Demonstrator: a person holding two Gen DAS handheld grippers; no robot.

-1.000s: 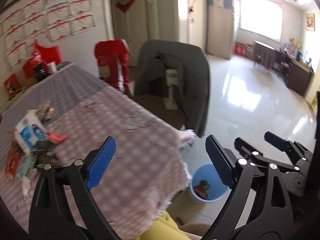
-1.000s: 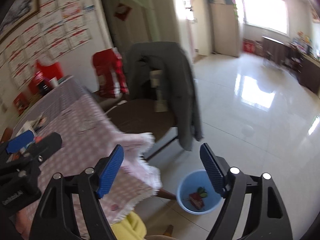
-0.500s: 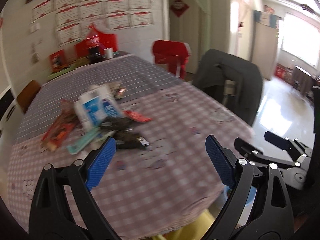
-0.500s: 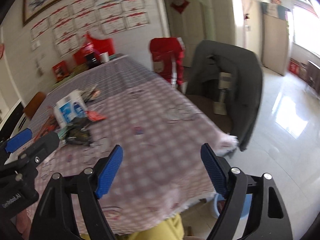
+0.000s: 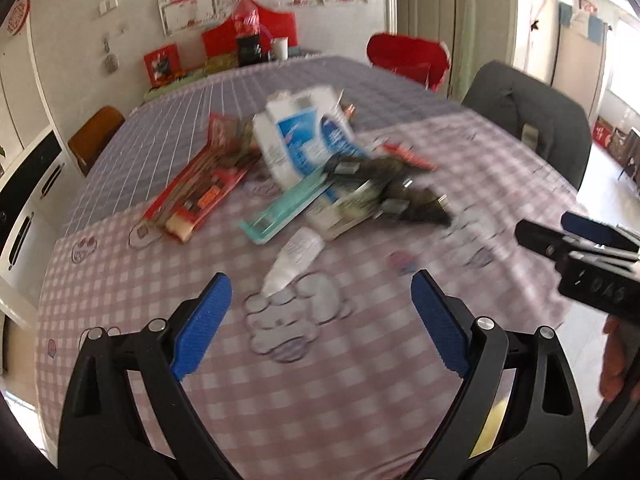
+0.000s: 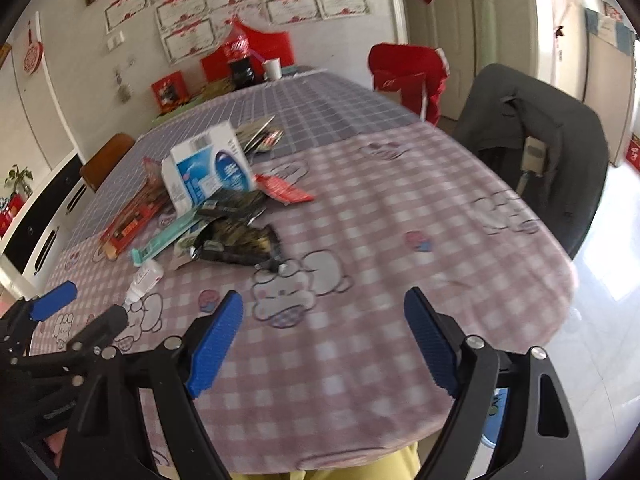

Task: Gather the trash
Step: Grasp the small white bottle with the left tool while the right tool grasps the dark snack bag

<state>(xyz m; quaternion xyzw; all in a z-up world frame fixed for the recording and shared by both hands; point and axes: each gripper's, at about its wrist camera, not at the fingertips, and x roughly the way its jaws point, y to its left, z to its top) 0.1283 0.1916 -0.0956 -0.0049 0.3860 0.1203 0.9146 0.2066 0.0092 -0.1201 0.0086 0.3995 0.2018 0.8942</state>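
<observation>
left tool (image 5: 320,320): we had it wide open, empty
right tool (image 6: 324,332): same, open, nothing held
trash (image 5: 320,168): piled mid-desk (image 5: 360,400), ahead of both tools
progress: we judged most pickup left

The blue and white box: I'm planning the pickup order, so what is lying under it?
The blue and white box leans on the pile, overlapping a dark wrapper and a teal package. A red wrapper pokes out beside it. Anything directly beneath is hidden.

No text is legible; wall certificates (image 6: 280,2) and packaging are blurred.
</observation>
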